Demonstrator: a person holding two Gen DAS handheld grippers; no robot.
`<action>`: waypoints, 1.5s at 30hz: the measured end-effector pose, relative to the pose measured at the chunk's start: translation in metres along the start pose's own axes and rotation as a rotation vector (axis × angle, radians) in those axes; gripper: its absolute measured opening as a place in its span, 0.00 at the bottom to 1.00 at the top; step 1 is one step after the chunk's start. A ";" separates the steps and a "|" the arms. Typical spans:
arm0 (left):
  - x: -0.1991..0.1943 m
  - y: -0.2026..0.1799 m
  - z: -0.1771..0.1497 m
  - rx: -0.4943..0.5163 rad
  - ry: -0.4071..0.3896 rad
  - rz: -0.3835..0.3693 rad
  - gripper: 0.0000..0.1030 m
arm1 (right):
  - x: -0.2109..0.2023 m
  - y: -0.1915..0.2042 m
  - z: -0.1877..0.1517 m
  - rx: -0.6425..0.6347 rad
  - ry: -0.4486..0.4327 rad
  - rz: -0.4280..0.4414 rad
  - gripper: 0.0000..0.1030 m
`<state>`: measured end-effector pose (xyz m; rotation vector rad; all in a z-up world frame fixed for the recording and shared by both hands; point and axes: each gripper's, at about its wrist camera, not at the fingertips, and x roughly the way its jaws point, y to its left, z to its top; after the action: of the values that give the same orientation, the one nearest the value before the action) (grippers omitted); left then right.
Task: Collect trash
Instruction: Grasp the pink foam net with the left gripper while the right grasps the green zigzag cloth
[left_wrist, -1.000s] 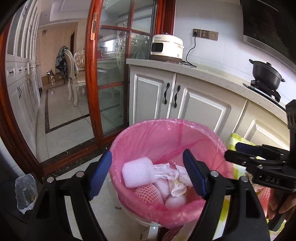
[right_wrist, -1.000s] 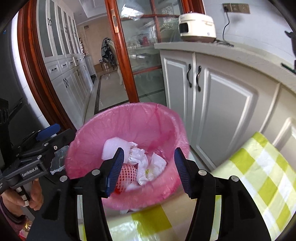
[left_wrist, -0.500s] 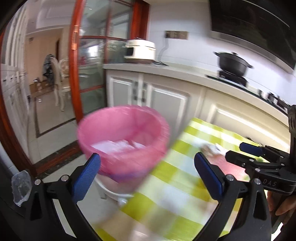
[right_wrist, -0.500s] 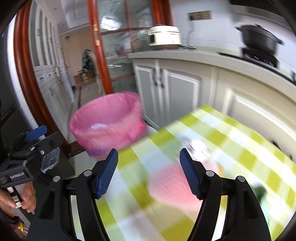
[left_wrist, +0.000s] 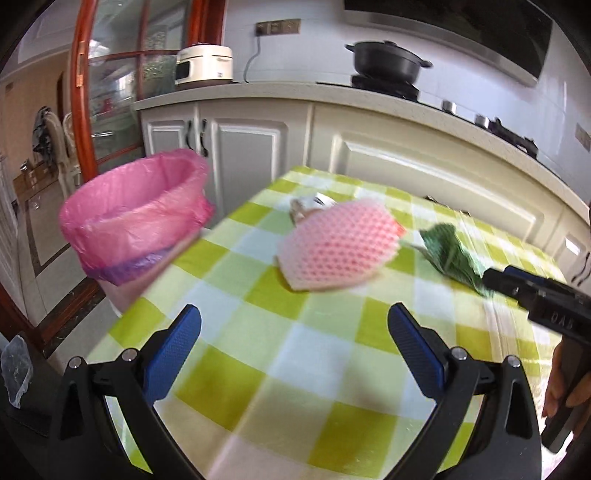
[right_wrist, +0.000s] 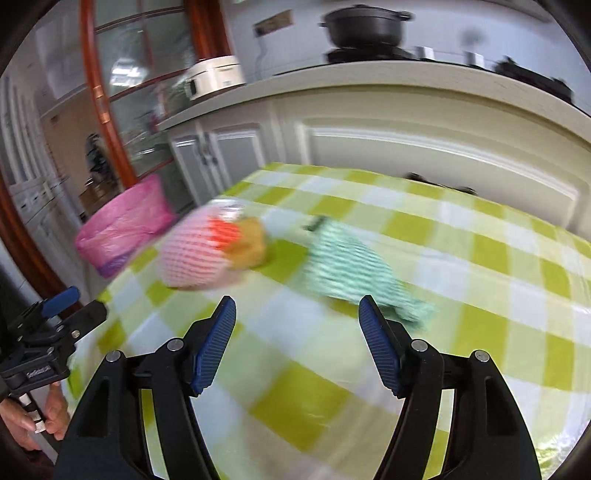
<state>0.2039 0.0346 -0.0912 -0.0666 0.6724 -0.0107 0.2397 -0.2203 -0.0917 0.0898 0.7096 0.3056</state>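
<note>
- Two claws hang above the green-and-white checked worktop (left_wrist: 325, 343), both empty
- left claw (left_wrist: 293, 345) spread wide, nothing between its blue pads
- right claw (right_wrist: 297, 341) parted at a middling width, also with nothing between the pads
- pink foam net (left_wrist: 338, 251) lies on the cloth ahead of the left claw; a small crumpled silvery scrap (left_wrist: 308, 205) sits just behind it
- green crumpled wrapper (right_wrist: 351, 271) lies just beside the net, ahead of the right claw
- something orange and tan (right_wrist: 240, 240) touches the net; blur hides what it is
- bin with pink liner (left_wrist: 135, 214) stands off the worktop's left edge, near the white cabinets (left_wrist: 240, 147)
</note>
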 end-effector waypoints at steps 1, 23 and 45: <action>0.000 -0.003 -0.002 0.009 0.004 -0.002 0.95 | -0.002 -0.009 -0.001 0.017 -0.001 -0.010 0.64; 0.016 0.005 -0.002 0.010 0.035 0.019 0.95 | 0.069 -0.030 0.030 -0.024 0.104 -0.098 0.64; 0.063 -0.003 0.039 0.033 0.064 0.003 0.95 | 0.067 -0.011 0.022 -0.071 0.107 -0.121 0.16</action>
<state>0.2777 0.0322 -0.0998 -0.0341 0.7361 -0.0211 0.3044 -0.2097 -0.1190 -0.0374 0.8065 0.2201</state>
